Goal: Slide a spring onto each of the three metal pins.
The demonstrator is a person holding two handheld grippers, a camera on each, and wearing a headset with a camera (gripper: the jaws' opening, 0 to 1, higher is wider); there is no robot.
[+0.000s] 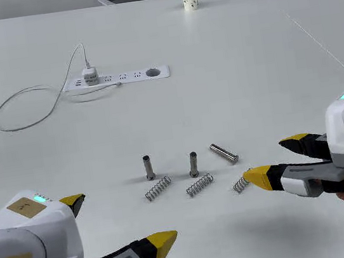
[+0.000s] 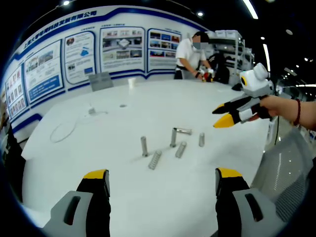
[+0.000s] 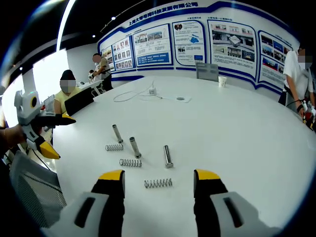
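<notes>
1. My left claw (image 1: 119, 220) gaped wide and empty over the desk's (image 1: 246, 61) near left.
2. My right claw (image 1: 273, 158), also wide and empty, hovered beside the right spring (image 1: 240, 184).
3. The left pin (image 1: 148, 167) and middle pin (image 1: 193, 164) stood upright; the right pin (image 1: 224, 152) lay flat.
4. The left spring (image 1: 158, 188) and middle spring (image 1: 200, 185) lay loose just near of them.

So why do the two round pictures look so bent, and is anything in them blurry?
Head view: straight lines, soft even light, faint shadows under the springs on the table. Left gripper view: fisheye bows the table edge and wall posters; ceiling lights glare. Right gripper view: same bulge, a washed-out bright patch at left; nearest spring is sharp.
</notes>
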